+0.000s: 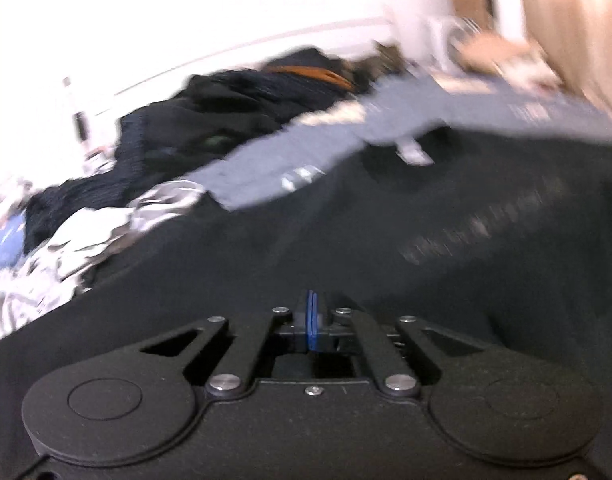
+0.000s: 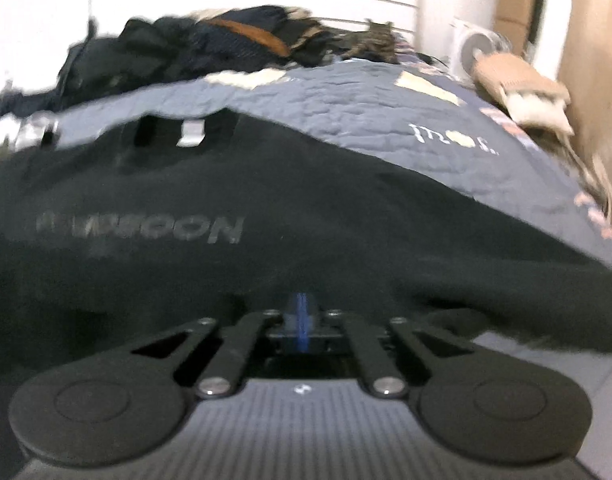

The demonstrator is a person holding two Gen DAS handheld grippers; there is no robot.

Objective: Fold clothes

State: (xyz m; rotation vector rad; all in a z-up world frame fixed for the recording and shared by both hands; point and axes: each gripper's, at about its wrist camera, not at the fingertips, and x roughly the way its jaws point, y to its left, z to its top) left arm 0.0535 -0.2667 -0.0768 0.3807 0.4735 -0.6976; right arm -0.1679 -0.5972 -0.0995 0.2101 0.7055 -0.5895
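Note:
A black sweatshirt [image 1: 386, 220] with grey lettering lies spread flat on a grey-blue quilt [image 1: 289, 152]; its white neck tag [image 1: 416, 152] is at the far side. In the right wrist view the same black sweatshirt [image 2: 306, 216] fills the middle, and its near hem runs off to the lower right. My left gripper [image 1: 312, 296] is shut, blue pads pressed together low over the black cloth. My right gripper [image 2: 301, 300] is shut too, its tips at the near edge of the sweatshirt. No fabric shows between either pair of pads. Both views are blurred.
A heap of dark clothes [image 1: 241, 104] with an orange-brown band is piled at the far left of the bed. Crumpled white and silver garments [image 1: 85, 240] lie left of the sweatshirt. A beige folded item [image 2: 518, 80] sits at the far right, near a white fan [image 2: 478, 48].

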